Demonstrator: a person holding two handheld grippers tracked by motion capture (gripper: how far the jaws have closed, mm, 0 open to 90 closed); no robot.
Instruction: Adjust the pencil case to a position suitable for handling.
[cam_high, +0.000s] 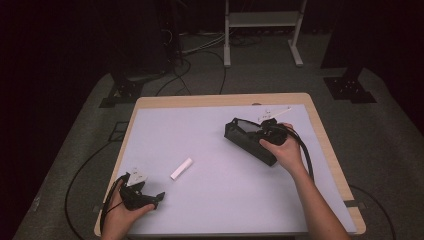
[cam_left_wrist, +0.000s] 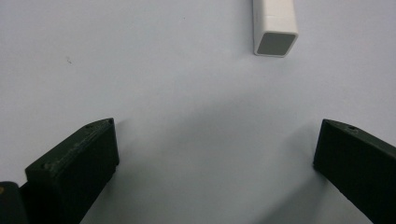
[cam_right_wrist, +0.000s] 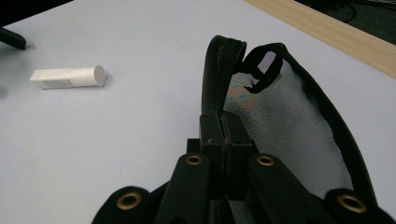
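A black mesh pouch (cam_high: 246, 139) with a zip lies open at the right of the white mat, and its mesh wall (cam_right_wrist: 289, 121) stands up in the right gripper view. My right gripper (cam_high: 266, 134) is shut on the pouch's zipped edge (cam_right_wrist: 223, 126). A small white stick (cam_high: 181, 168) lies mid-table; its rounded end (cam_right_wrist: 70, 77) shows to the left of the pouch. Near the front left corner my left gripper (cam_high: 156, 196) rests with its jaws wide open and nothing between them (cam_left_wrist: 217, 144). The stick's squared end (cam_left_wrist: 275, 28) lies just beyond them.
The white mat (cam_high: 210, 210) covers a wooden table whose edge (cam_high: 330, 145) shows on the right. Small white bits and a thin stick (cam_high: 274, 113) lie at the back right. Cables and stand feet (cam_high: 125, 92) cross the dark floor beyond.
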